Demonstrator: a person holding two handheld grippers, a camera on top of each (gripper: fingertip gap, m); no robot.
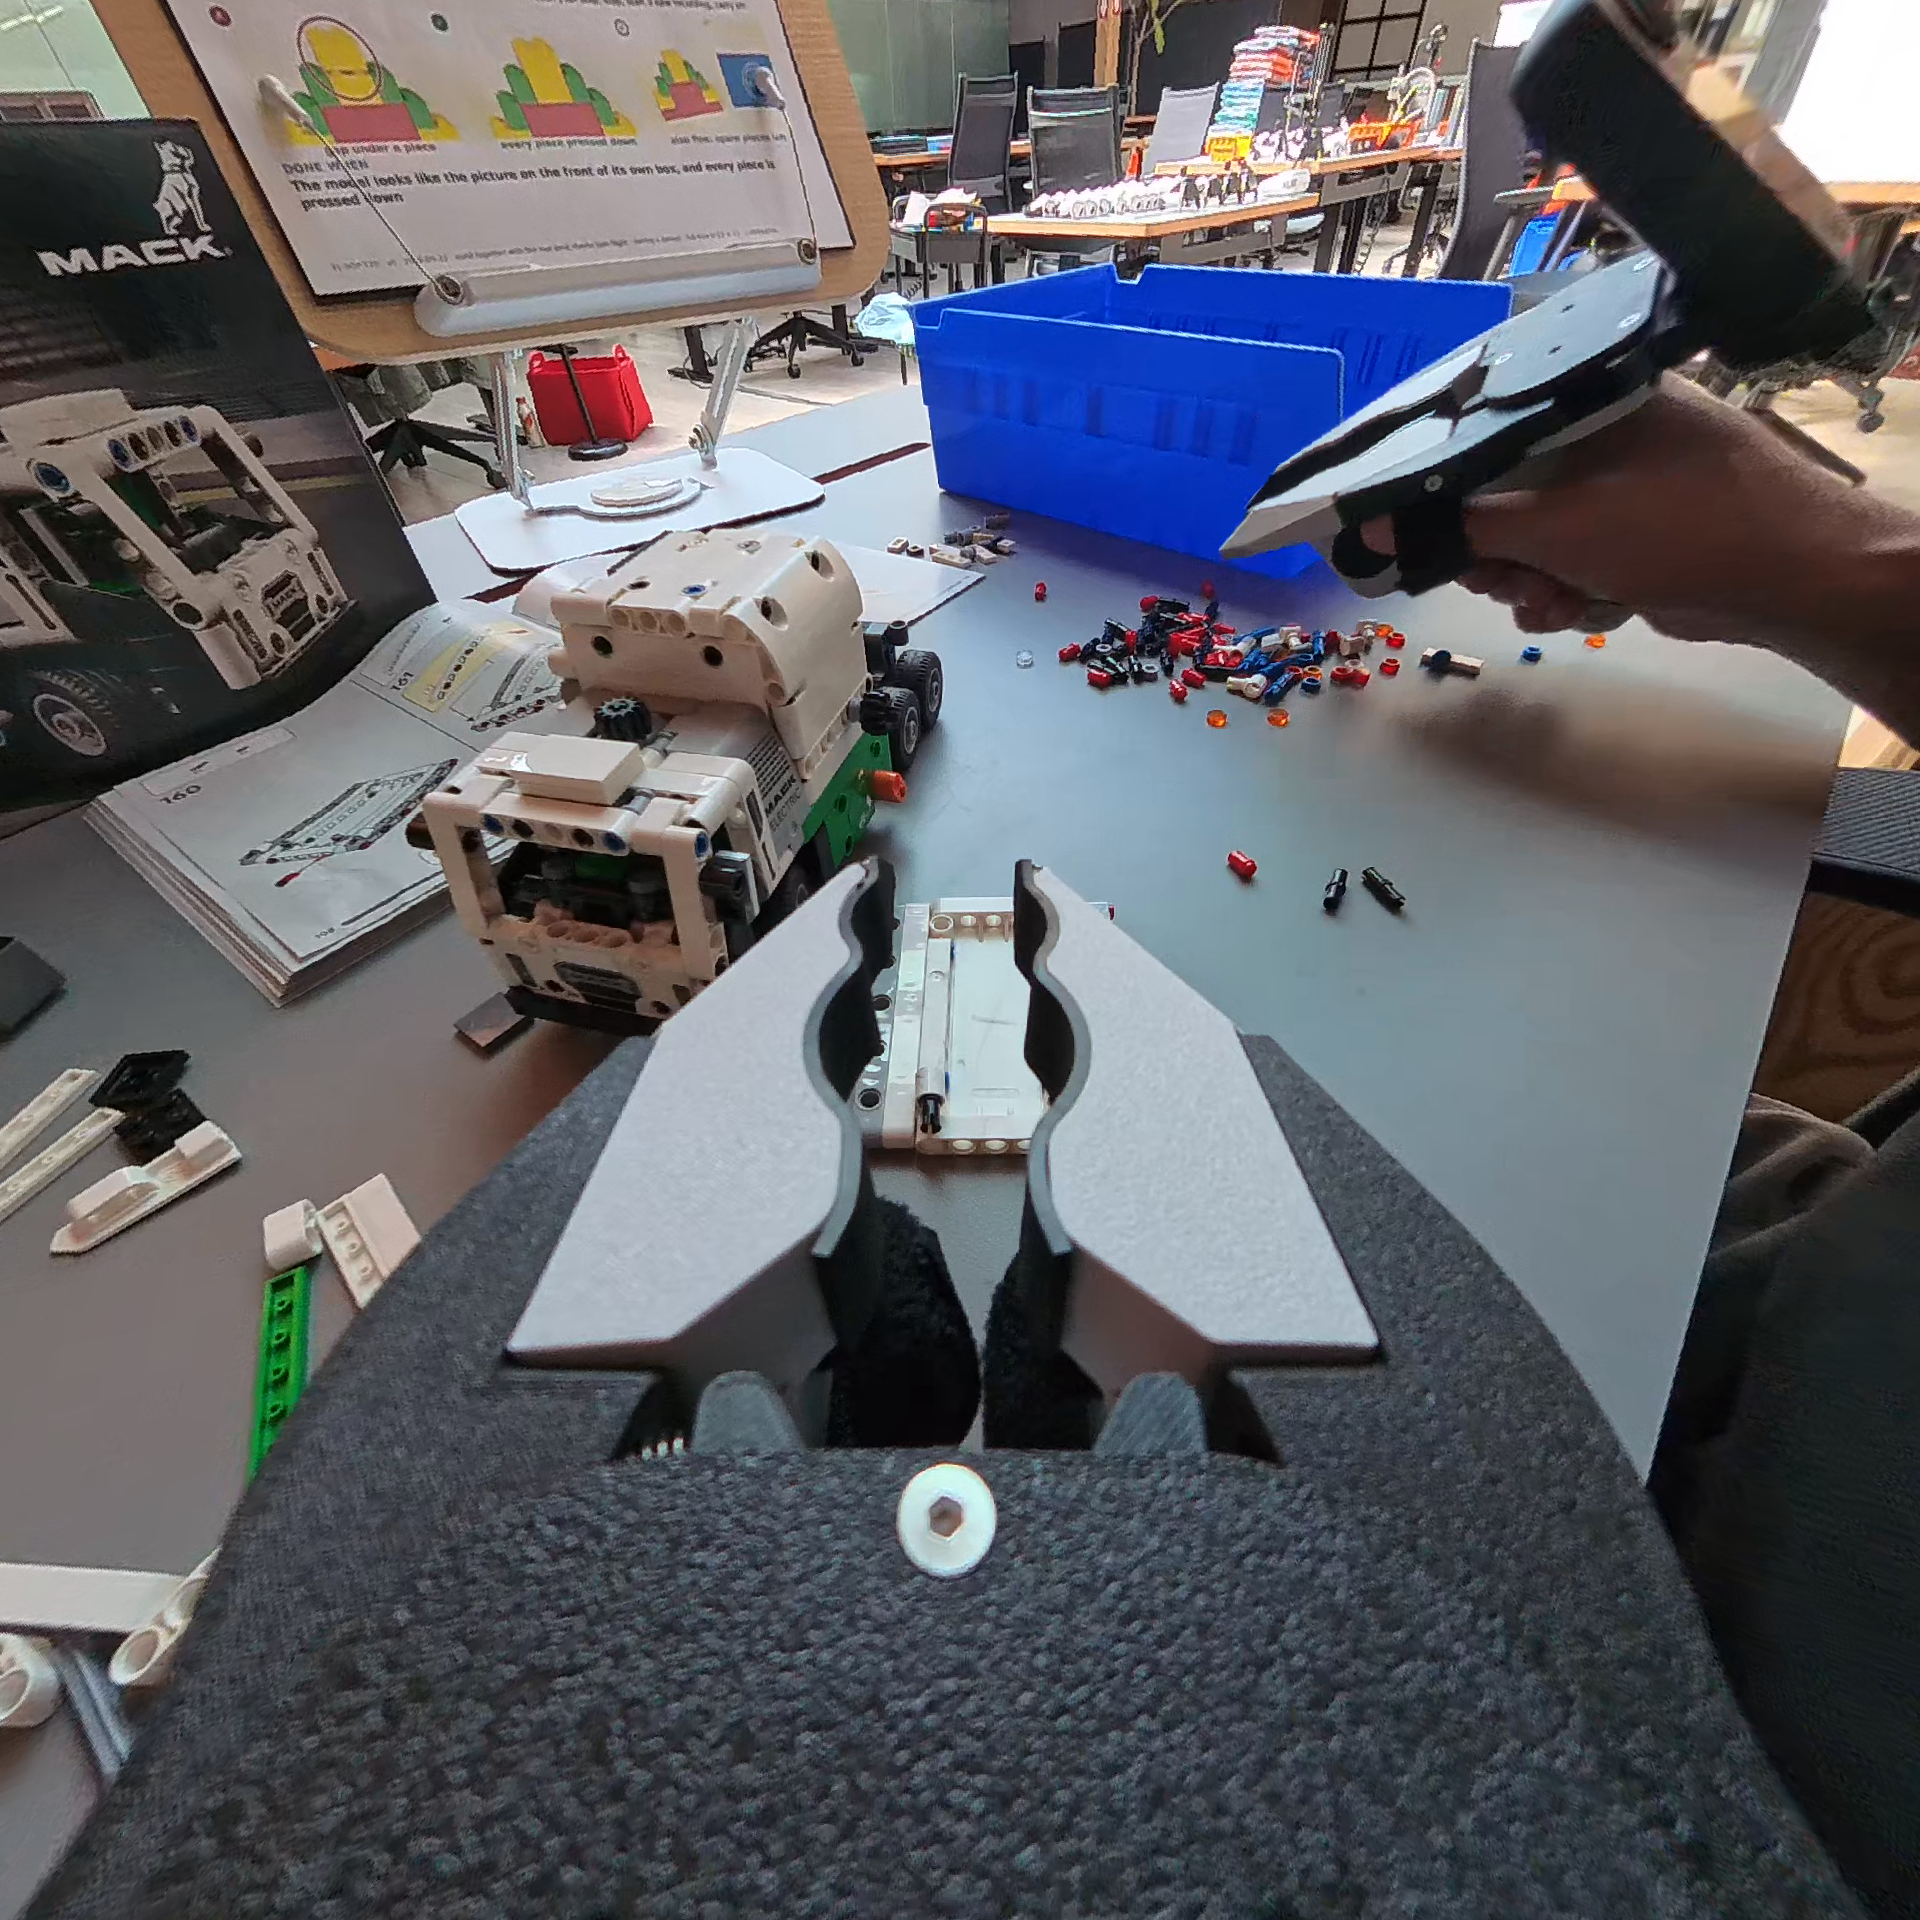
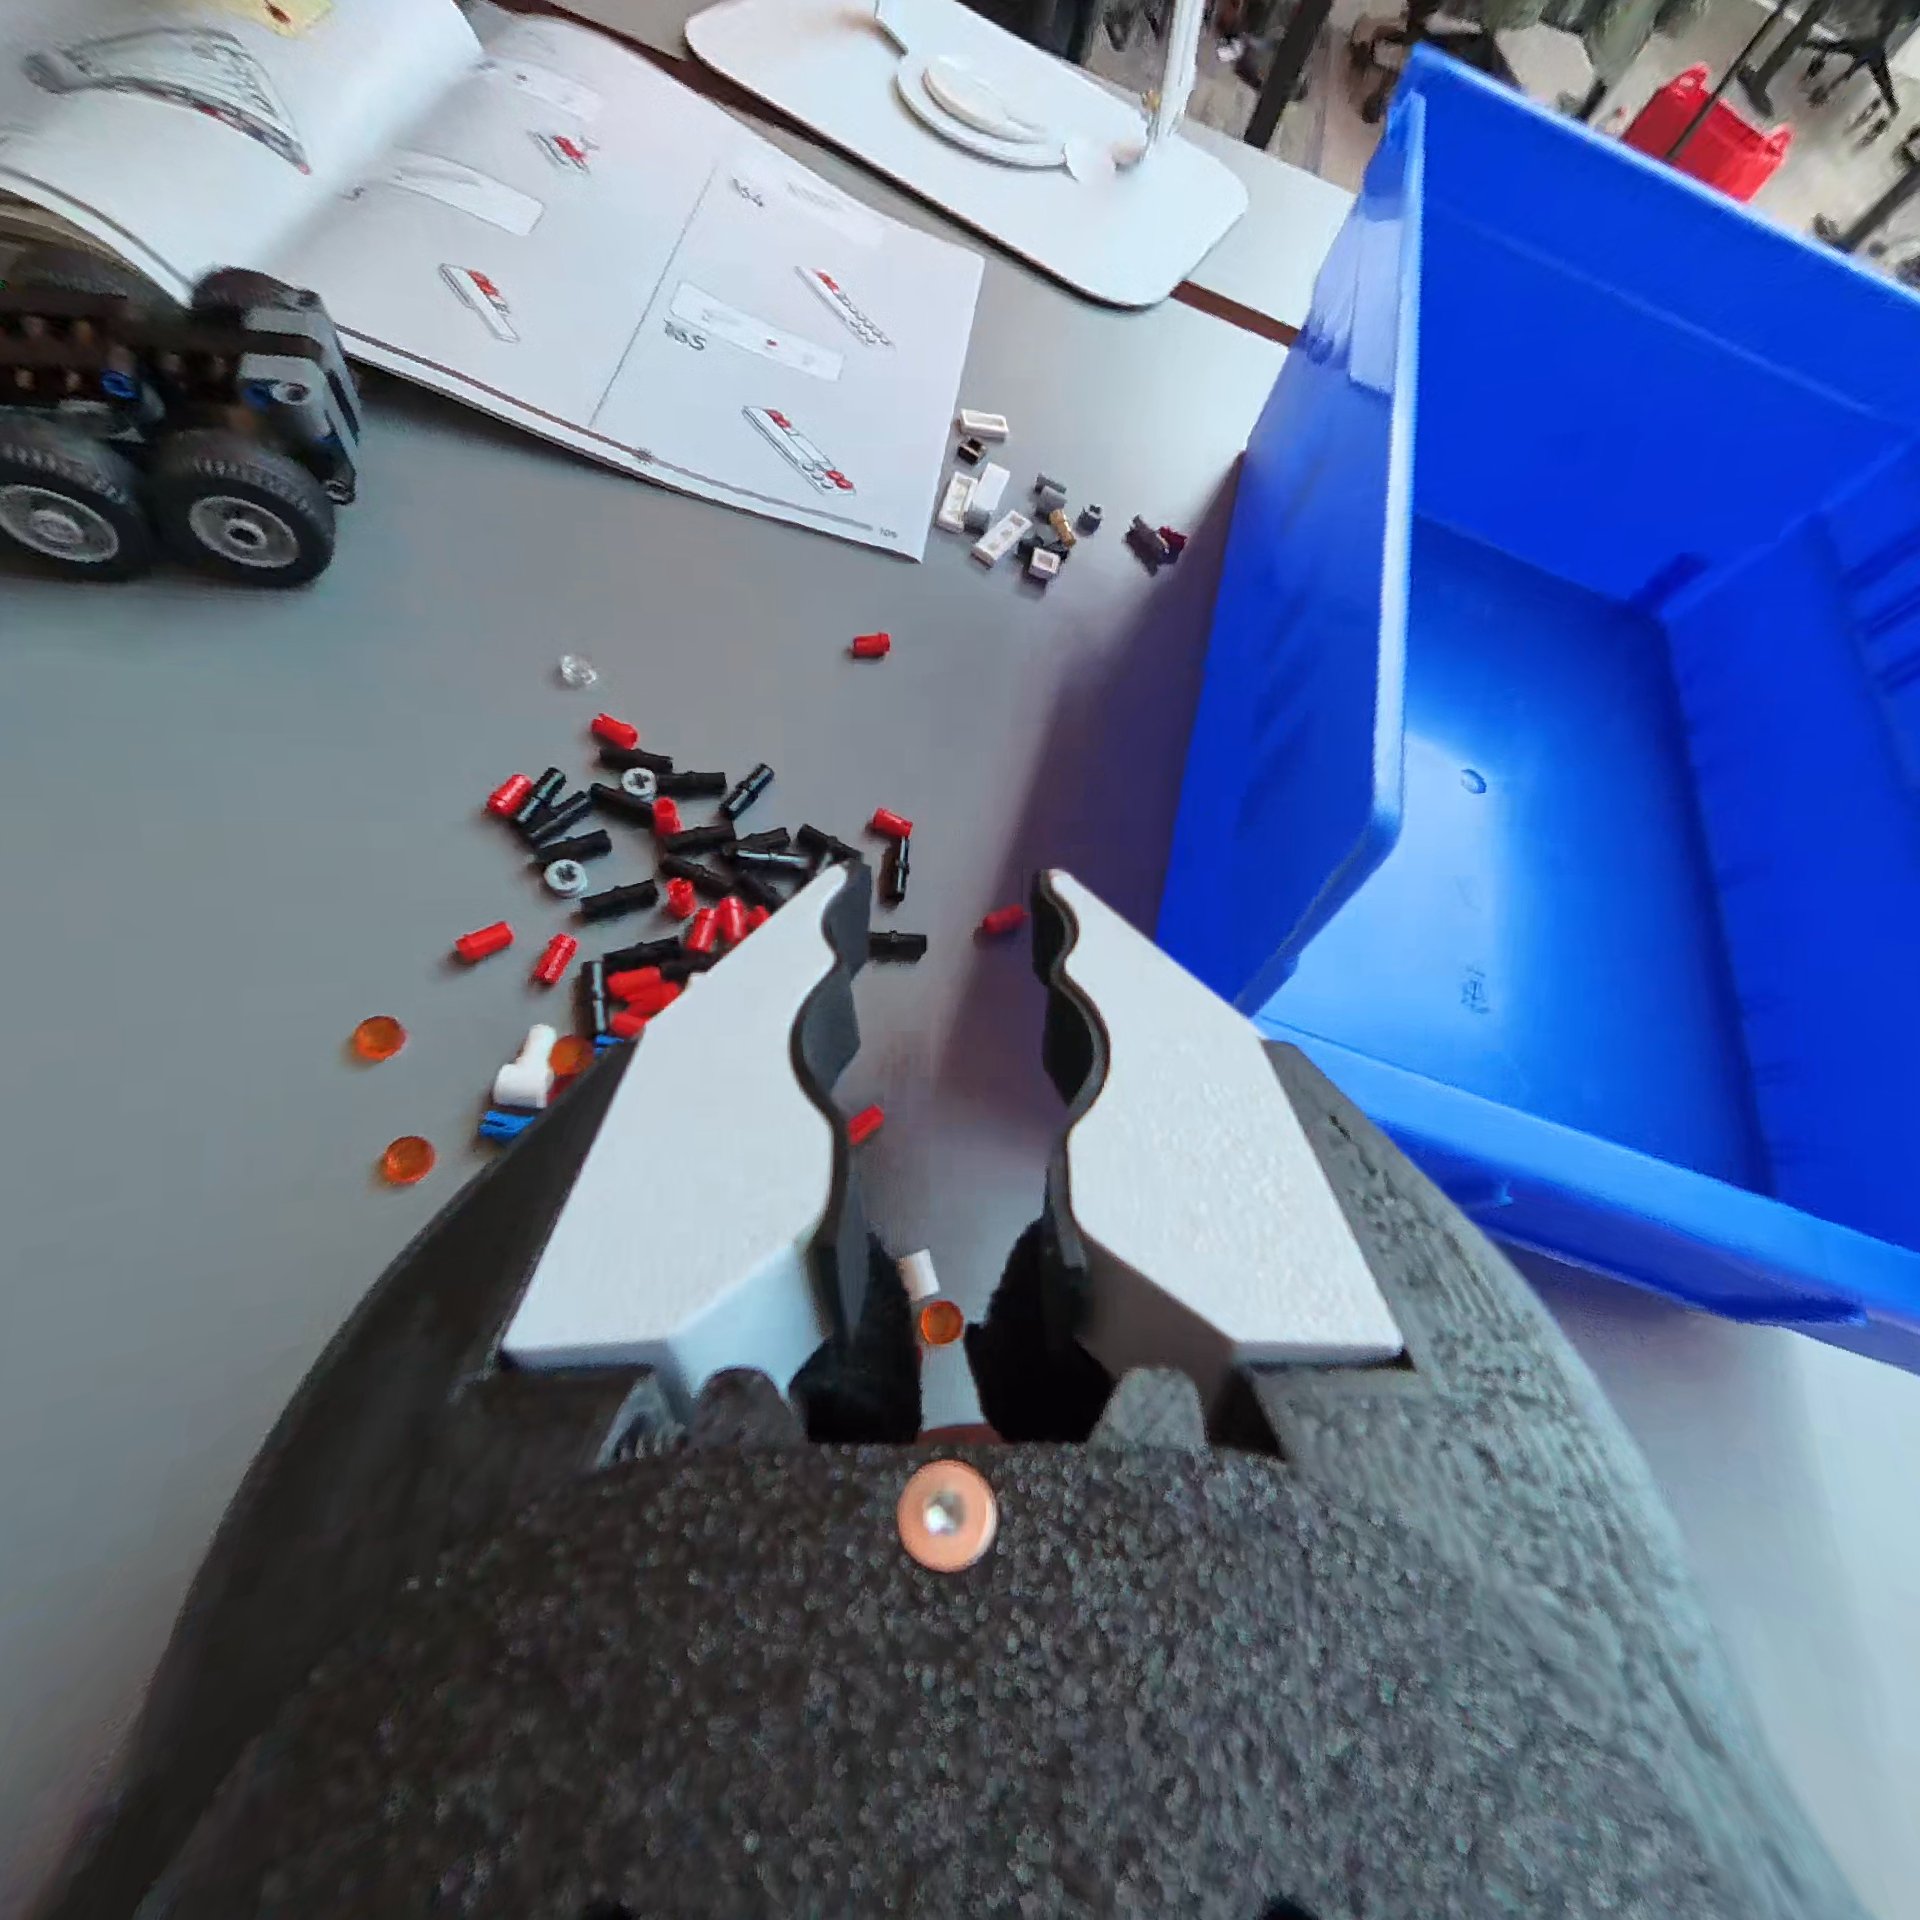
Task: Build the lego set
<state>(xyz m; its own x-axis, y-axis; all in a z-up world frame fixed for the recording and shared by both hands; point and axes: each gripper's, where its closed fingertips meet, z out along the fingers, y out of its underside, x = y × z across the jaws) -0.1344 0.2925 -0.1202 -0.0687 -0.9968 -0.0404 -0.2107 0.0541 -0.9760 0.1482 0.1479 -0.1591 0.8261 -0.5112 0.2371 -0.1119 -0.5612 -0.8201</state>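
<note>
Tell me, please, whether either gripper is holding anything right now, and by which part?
Nothing is held. The left gripper is open over the white panel assembly; the right gripper is open above the loose pins.

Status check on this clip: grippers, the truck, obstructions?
Left gripper open over white panel. Right gripper open, empty, above loose pins. Truck part-built, untouched. Nothing in the way.

Left gripper (image 1: pixel 945 883): pale grey angular fingers (image 1: pixel 727 1143) with wavy black inner edges, set in a coarse black textured body — one white hex screw (image 1: pixel 945 1519) is seen at centre. Right gripper (image 2: pixel 951 894): the same build is noted, with a copper-toned screw (image 2: pixel 945 1513). Black finger straps (image 1: pixel 1382 545) are seen on its handle.
</note>
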